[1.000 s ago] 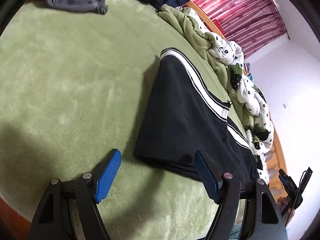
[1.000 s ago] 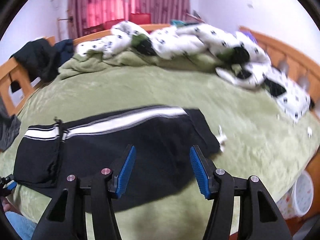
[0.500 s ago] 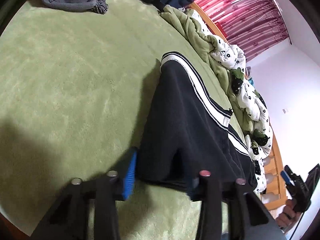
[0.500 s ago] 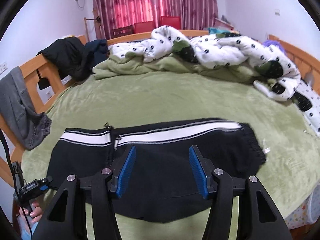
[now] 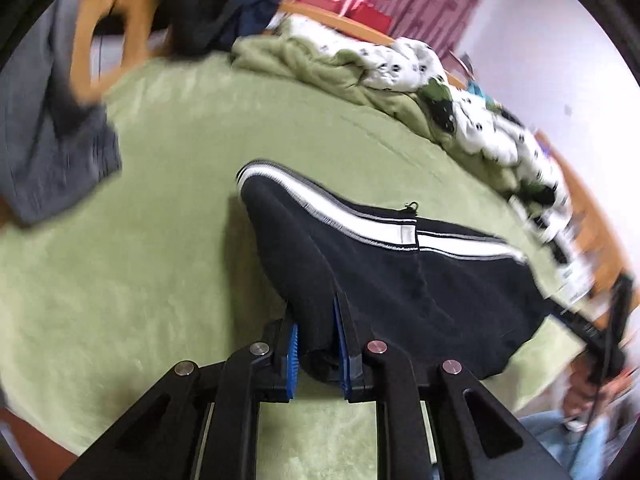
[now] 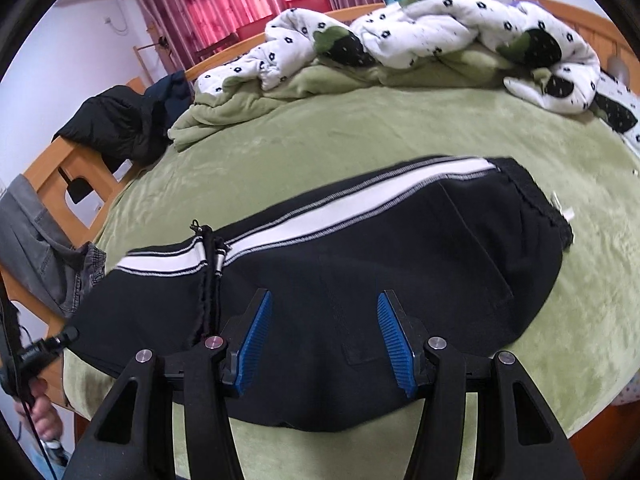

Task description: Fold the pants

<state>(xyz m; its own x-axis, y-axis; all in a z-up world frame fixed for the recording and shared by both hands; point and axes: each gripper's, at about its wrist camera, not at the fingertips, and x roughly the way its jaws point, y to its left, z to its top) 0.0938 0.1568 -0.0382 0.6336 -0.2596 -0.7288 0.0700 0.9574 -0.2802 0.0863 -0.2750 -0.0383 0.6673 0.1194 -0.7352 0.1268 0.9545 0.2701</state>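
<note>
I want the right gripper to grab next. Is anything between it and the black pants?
Nothing visible is. The right gripper hangs open directly over the black pants, with only cloth showing between its blue pads. The left gripper is closing on a bunched edge of them.

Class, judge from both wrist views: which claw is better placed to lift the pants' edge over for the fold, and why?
Left. The left claw is closing on the black pants; the right claw hangs open above them.

One pair of black track pants [image 6: 360, 264], two grippers, left [image 5: 316, 344] and right [image 6: 324, 336], one grey garment [image 5: 44, 152], one spotted quilt [image 6: 400, 36], one green blanket [image 6: 360, 128].
</note>
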